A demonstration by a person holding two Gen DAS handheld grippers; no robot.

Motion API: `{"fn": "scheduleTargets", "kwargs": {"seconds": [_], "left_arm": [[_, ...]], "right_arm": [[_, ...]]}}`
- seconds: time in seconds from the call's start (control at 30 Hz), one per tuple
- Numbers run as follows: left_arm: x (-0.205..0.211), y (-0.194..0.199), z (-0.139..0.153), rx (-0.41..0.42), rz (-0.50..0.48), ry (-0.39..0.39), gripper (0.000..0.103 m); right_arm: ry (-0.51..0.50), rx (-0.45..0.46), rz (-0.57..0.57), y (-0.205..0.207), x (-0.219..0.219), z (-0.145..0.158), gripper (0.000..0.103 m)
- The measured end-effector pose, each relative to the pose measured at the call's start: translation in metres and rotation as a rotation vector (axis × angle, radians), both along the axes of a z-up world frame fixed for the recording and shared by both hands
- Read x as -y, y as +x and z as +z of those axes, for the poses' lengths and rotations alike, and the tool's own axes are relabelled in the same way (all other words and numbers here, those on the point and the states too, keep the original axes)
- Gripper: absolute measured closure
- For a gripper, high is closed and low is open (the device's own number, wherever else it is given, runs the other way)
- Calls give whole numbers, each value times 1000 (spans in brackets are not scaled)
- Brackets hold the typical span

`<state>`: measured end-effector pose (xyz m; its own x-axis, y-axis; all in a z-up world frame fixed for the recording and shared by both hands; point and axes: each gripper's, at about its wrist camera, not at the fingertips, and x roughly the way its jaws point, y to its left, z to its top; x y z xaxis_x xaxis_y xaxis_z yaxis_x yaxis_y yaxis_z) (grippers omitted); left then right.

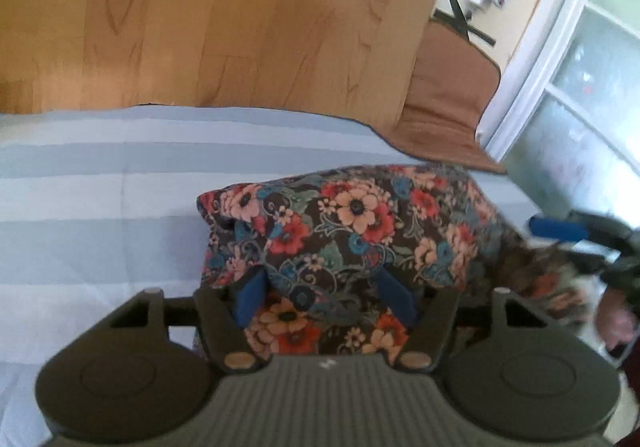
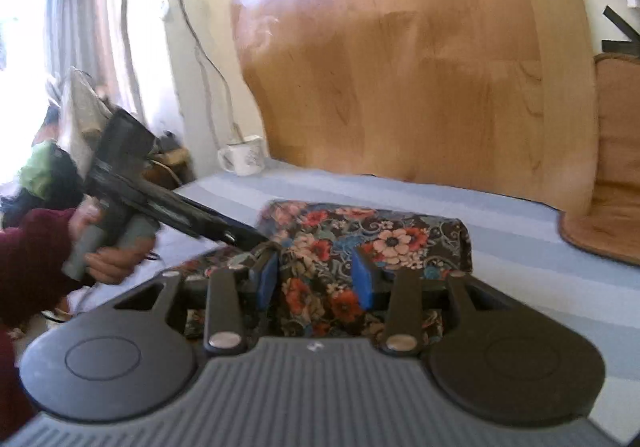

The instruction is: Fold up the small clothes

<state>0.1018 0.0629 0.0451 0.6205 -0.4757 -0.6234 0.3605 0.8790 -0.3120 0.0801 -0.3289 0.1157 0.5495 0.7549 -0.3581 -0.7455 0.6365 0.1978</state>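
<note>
Floral cloth (image 1: 352, 231) lies bunched in a folded heap on a bed with a blue-striped sheet (image 1: 80, 175), near its front edge, wooden headboard (image 1: 224, 15) behind.

Left claw (image 1: 322, 293): jaws partly apart, blue pads (image 1: 250, 299) on either side of a fold of the cloth. Fabric fills the gap between them; whether the pads press on it cannot be told, as cloth drapes over the tips.

Right claw (image 2: 316, 279): jaws partly apart, a ridge of cloth (image 2: 360, 235) standing between the blue pads (image 2: 362, 279). Fabric meets both pads' inner faces, but a real pinch cannot be told.

In the right wrist view the left claw (image 2: 256, 243) reaches in from the left, tips at the cloth's left end, held by a hand (image 2: 108, 247) with a dark red sleeve (image 2: 28, 267). In the left wrist view the right claw (image 1: 568, 235) shows blurred at the cloth's right end.

A white mug (image 2: 244, 157) stands at the bed's far left corner. A brown cushion (image 1: 444, 103) lies beside the headboard.
</note>
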Motion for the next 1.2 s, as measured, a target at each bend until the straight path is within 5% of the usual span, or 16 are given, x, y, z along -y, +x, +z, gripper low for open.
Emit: {"fn": "scheduleTargets", "kwargs": {"seconds": [0.03,0.13,0.27,0.3,0.33,0.43,0.5,0.53,0.63,0.7,0.83,0.9,0.97,1.0,1.1,1.2], "left_arm": [[0,-1,1,6,-6,-1,23],[-10,-1,2,9,-9,-46,10],[-29,17,-2,-49,0,-160,6],[-30,25,-6,-83,-4,-206,10],[-29,33,-11,-115,-16,-246,25],[-13,48,-16,-109,-1,-173,70],[-11,53,-6,-40,25,-128,88],[-13,56,3,3,38,-126,90],[-14,70,17,139,89,-98,90],[-5,83,10,158,115,-63,90],[14,100,-27,160,158,15,85],[24,93,-27,206,163,72,83],[26,86,-19,216,142,113,79],[21,83,-14,220,134,118,74],[0,64,7,268,194,89,71],[-13,43,25,288,203,-22,73]], "right_arm": [[47,-1,5,0,11,6,59],[196,-22,-56,9,44,17,35],[184,-127,-143,40,44,3,32],[169,-162,-143,48,37,-5,32],[139,-202,-140,57,27,-16,33],[72,-274,-96,75,-4,-39,77],[60,-181,-77,76,-15,-27,85],[68,-115,-83,78,-18,-17,90],[115,-40,-125,98,-20,-2,92],[101,-6,-151,113,-24,-6,92],[60,-97,-212,150,-24,-49,90],[87,-123,-232,152,-20,-53,84],[78,-130,-252,147,-15,-41,61],[65,-109,-267,141,-12,-33,58],[106,-26,-272,117,5,-8,58],[200,-42,-222,96,18,9,62]]}}
